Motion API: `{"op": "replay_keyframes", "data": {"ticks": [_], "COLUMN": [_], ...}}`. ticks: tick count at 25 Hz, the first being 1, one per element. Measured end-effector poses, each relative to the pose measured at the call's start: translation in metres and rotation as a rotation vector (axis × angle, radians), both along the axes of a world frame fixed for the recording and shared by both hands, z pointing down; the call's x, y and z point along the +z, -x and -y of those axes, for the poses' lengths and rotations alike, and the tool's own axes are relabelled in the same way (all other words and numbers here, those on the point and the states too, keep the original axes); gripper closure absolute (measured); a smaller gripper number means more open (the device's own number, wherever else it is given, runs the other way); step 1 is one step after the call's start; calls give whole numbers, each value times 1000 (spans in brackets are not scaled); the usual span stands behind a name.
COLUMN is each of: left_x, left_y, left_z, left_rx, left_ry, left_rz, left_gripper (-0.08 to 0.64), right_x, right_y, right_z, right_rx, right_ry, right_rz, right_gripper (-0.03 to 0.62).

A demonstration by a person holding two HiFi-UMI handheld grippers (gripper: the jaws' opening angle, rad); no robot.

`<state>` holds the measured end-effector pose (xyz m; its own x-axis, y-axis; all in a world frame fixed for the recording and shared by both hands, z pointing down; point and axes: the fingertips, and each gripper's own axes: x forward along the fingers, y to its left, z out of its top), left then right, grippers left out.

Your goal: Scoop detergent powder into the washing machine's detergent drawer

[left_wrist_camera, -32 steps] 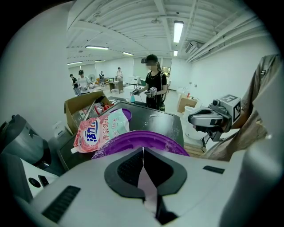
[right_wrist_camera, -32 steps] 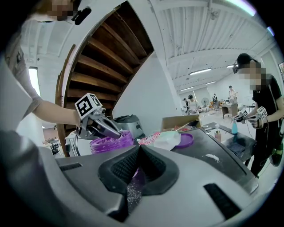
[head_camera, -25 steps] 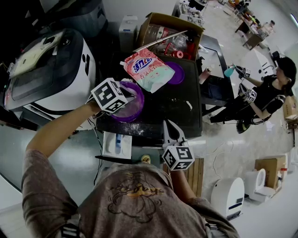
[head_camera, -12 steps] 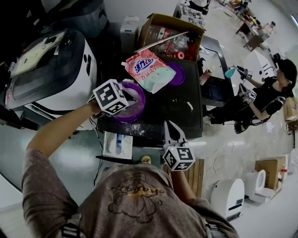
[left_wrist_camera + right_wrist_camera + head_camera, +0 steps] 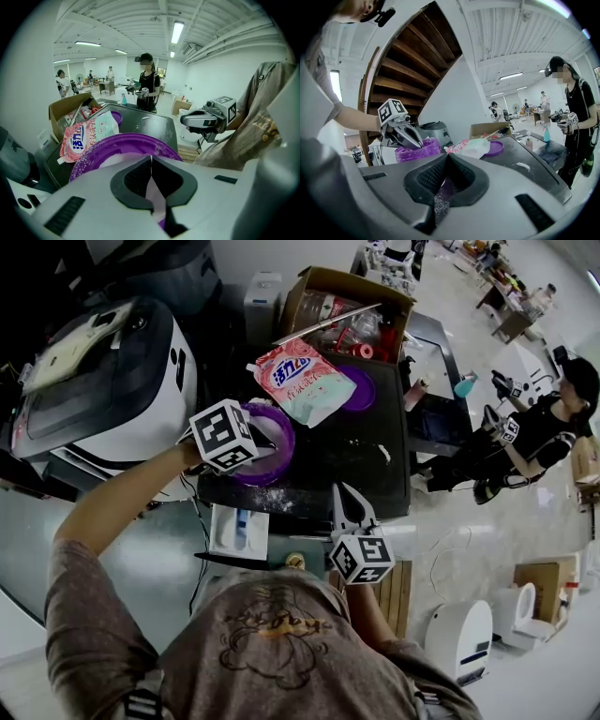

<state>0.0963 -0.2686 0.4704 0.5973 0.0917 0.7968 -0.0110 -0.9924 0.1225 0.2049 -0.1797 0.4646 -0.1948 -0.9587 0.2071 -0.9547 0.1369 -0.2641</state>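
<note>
Left gripper (image 5: 151, 164) pinched a thin lilac strip (image 5: 153, 194) above the purple tub (image 5: 112, 145); right gripper (image 5: 446, 161), at the bench (image 5: 370, 470) edge, clamped a speckled purple piece (image 5: 443, 193).

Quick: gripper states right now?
Left gripper: closed on the purple tub's rim.
Right gripper: closed on a small purple piece; what it is cannot be told.

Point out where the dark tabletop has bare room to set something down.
Bare: the middle and right of the tabletop, bordered by the purple tub, the detergent bag and the powder smear. Crowded: the back edge, with bag, purple lid and cardboard box; the left gripper occupies the tub.
</note>
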Motion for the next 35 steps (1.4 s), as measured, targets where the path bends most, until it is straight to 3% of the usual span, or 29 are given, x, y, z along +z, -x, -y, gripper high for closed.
{"op": "replay_keyframes", "data": {"ticks": [27,35], "left_x": [-3,-11], "left_y": [12,15], "left_z": [-25,-27], "left_rx": [64,42], "left_ry": [156,223], "left_rz": [61,26], "left_gripper": [537,537], "right_x": [-3,-2], "right_y": [4,4], "right_z": [1,0], "right_rx": [-2,-7], "right_ry": [-4,-4], "right_rz": [-2,-3], "right_gripper": [591,591]}}
